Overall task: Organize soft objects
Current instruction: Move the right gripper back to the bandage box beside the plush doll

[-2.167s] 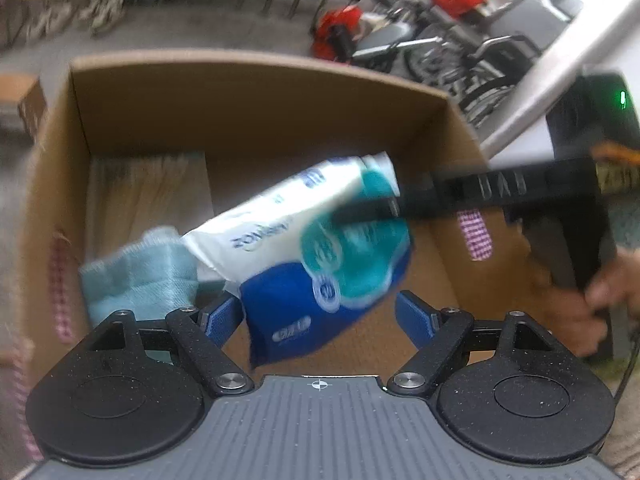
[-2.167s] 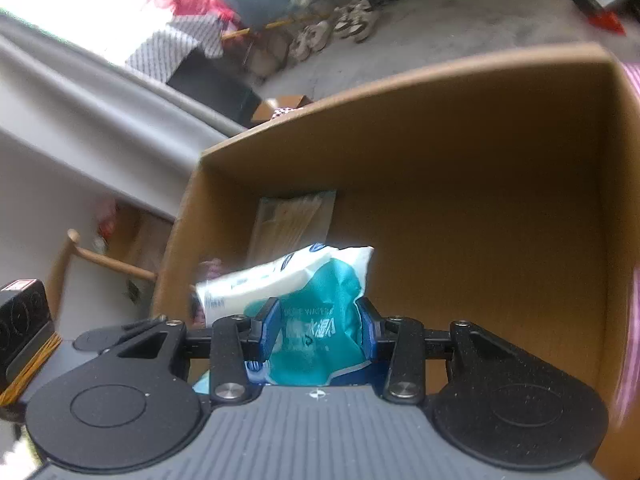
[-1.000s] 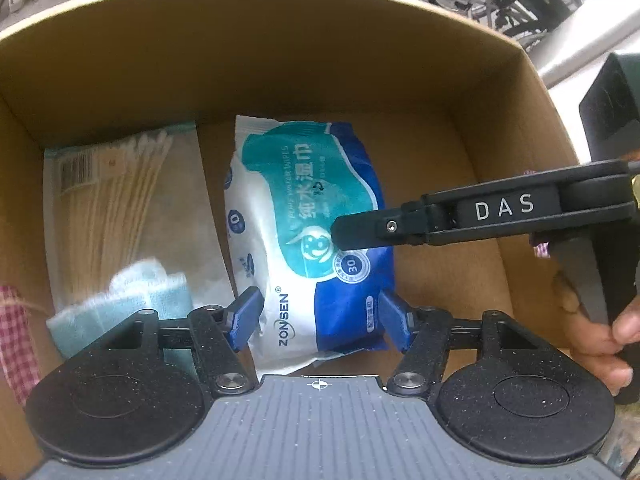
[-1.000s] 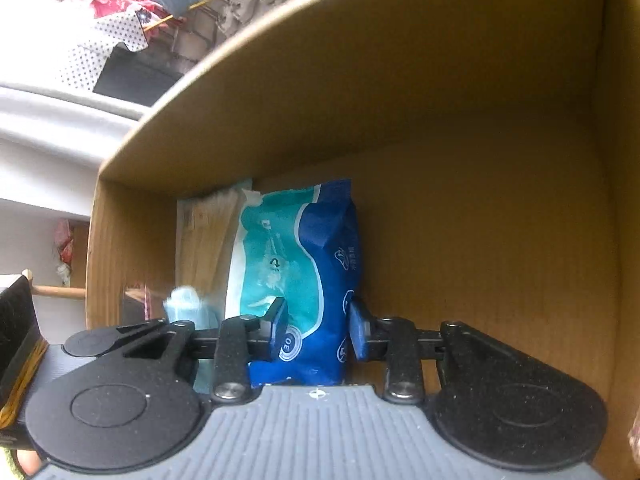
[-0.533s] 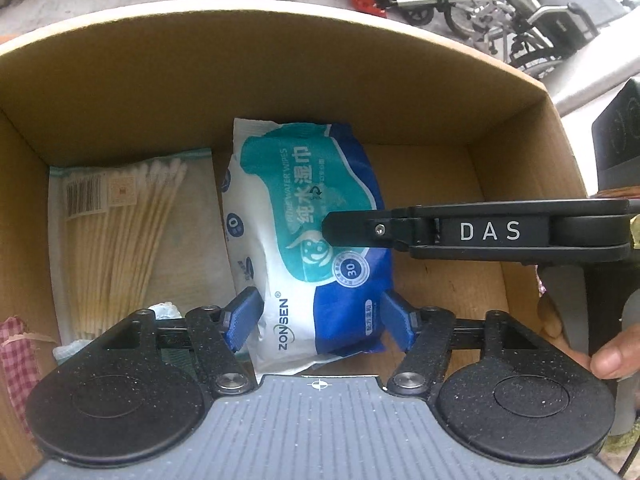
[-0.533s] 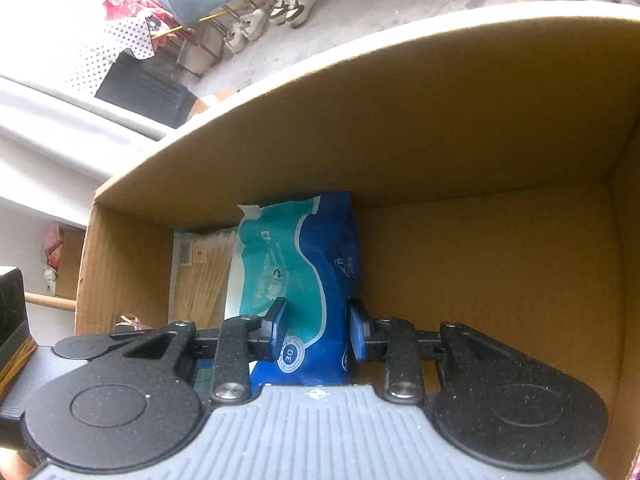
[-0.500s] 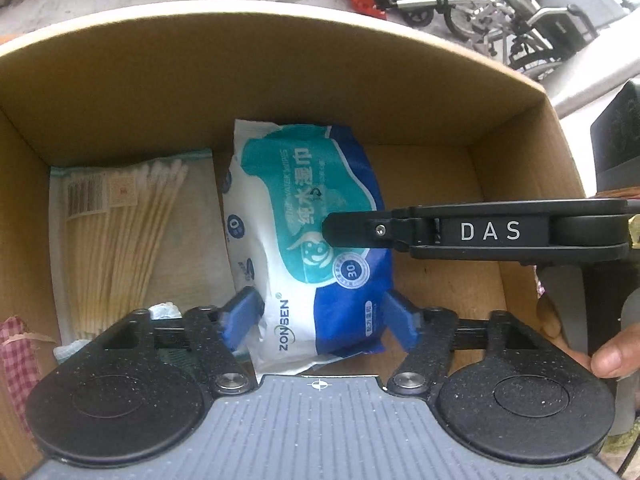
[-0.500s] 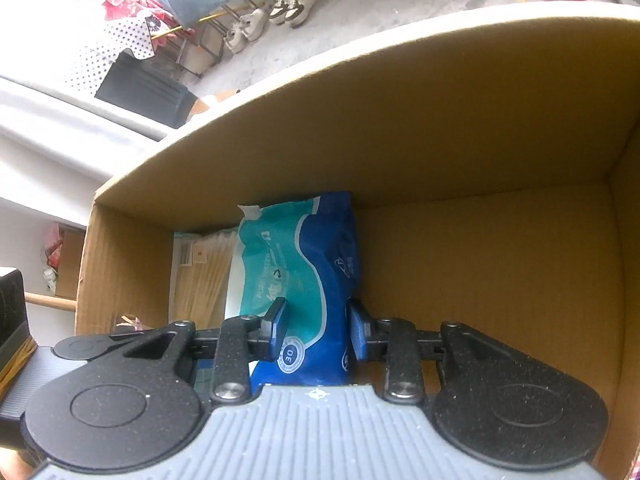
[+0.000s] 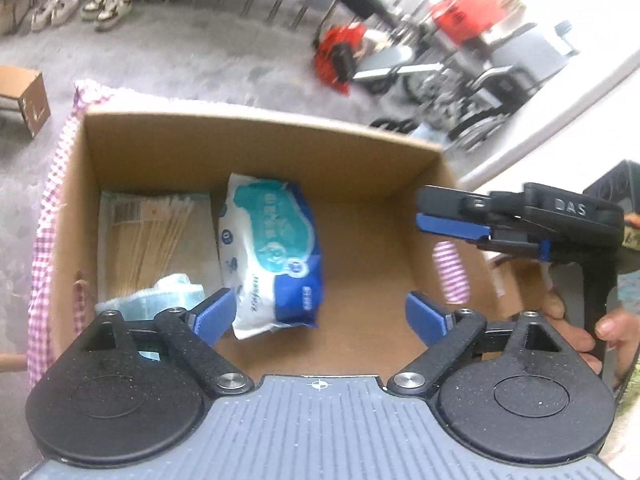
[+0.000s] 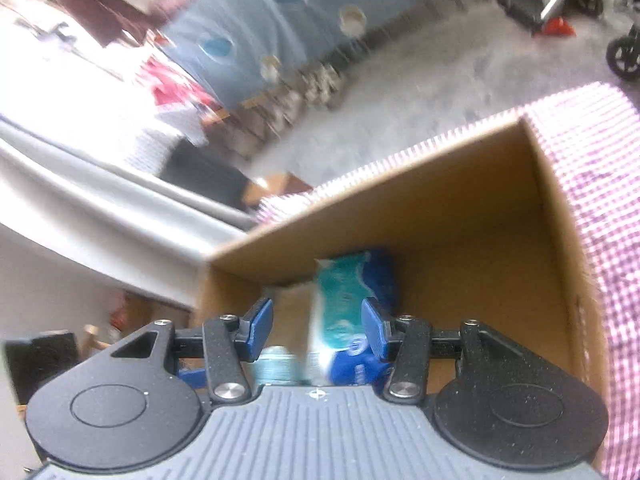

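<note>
A blue and teal pack of wet wipes [image 9: 272, 264] lies flat on the floor of the cardboard box [image 9: 256, 148], beside a bag of cotton swabs [image 9: 156, 232] and a folded light-blue cloth [image 9: 160, 300]. My left gripper [image 9: 318, 316] is open and empty above the box's near side. My right gripper [image 10: 317, 324] is open and empty above the box's right edge; it also shows in the left wrist view [image 9: 452, 224]. The wipes [image 10: 344, 300] and the box [image 10: 460, 216] show blurred in the right wrist view.
A pink checked cloth [image 9: 48, 216] covers the table under the box and shows in the right wrist view [image 10: 600, 168]. A black device [image 9: 616, 184] stands at the right. Beyond the table are a grey floor, shoes [image 9: 80, 8], wheelchairs [image 9: 480, 76] and a small cardboard box [image 9: 24, 100].
My right gripper has let go of the wipes pack, opened, and drawn back up to the box's right edge. My left gripper has opened wider and risen. The pack stays on the box floor.
</note>
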Motion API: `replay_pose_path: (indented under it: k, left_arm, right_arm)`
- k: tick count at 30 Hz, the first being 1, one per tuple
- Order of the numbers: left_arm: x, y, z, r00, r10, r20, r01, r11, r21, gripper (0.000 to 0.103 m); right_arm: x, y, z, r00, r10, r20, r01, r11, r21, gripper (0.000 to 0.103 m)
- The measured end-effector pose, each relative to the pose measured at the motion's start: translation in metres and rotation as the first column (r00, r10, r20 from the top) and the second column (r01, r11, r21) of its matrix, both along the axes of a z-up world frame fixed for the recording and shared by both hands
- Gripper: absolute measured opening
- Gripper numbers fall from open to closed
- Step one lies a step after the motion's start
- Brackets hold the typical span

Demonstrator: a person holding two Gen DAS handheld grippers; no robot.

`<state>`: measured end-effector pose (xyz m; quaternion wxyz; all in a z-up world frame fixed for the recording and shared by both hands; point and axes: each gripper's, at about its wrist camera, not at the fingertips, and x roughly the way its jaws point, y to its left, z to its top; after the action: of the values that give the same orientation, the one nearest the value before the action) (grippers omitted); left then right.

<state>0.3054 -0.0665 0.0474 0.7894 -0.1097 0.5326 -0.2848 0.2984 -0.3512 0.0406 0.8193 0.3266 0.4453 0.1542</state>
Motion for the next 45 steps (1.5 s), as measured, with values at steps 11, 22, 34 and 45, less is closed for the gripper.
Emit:
replay_pose_path:
  k: [11, 22, 34, 45]
  left_arm:
    - [-0.110, 0.057, 0.069, 0.968, -0.010, 0.250, 0.045, 0.990, -0.134, 0.101]
    - [-0.190, 0.098, -0.006, 0.968, 0.047, 0.247, -0.020, 0.994, -0.111, 0.098]
    - [-0.180, 0.106, -0.090, 0.986, 0.107, 0.124, -0.094, 0.990, -0.105, 0.073]
    - [-0.152, 0.107, -0.122, 0.996, 0.079, -0.041, -0.088, 0.957, -0.278, 0.073]
  right_arm:
    - [-0.165, -0.012, 0.082, 0.947, -0.084, 0.309, 0.050, 0.992, 0.116, 0.062]
    - [-0.266, 0.041, -0.046, 0.979, -0.134, 0.152, 0.080, 0.945, 0.318, 0.064]
    - [-0.244, 0.124, -0.127, 0.978, -0.128, -0.164, 0.180, 0.917, 0.356, 0.051]
    - [-0.239, 0.133, -0.162, 0.932, -0.276, -0.234, 0.351, 0.848, 0.396, 0.047]
